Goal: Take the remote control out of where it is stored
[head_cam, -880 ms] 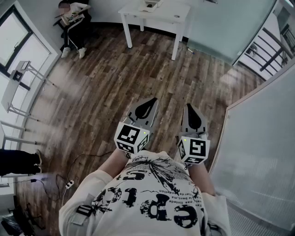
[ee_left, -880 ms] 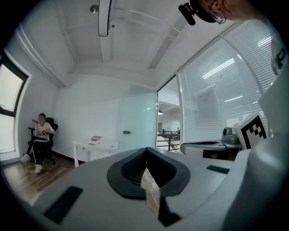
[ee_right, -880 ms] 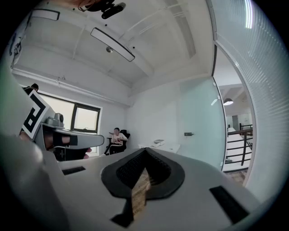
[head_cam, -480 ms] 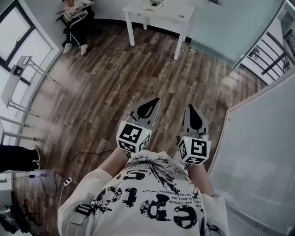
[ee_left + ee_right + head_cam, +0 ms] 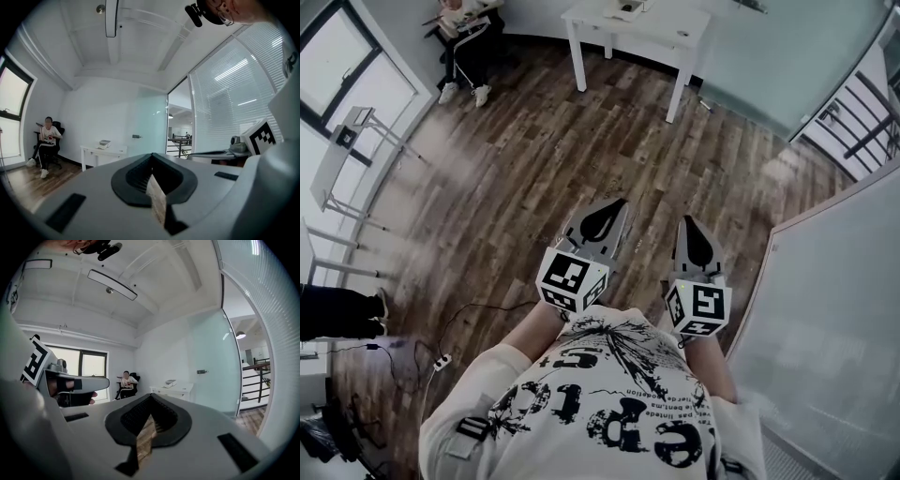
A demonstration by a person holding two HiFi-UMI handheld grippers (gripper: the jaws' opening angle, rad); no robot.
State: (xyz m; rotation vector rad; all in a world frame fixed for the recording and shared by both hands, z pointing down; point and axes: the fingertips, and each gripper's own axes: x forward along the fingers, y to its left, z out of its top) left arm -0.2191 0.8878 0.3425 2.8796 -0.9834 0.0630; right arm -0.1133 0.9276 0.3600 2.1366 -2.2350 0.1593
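The left gripper [image 5: 152, 156] fills the lower half of the view, its two grey jaws closed tip to tip with nothing between them. Through the narrow slit behind the dark pads [image 5: 136, 176] a strip of wooden floor [image 5: 157, 202] shows. Beyond the jaws a white table [image 5: 104, 151] stands against the far wall, with a small pale box [image 5: 104, 143] on its top. At the left a person [image 5: 47, 140] sits on a dark chair [image 5: 58, 130] beside a window [image 5: 8, 119]. A frosted glass panel [image 5: 150, 124] stands behind the table, and white blinds [image 5: 229, 98] cover the right side. The marker cube [image 5: 262, 136] of the right gripper [image 5: 220, 153] shows at the right edge
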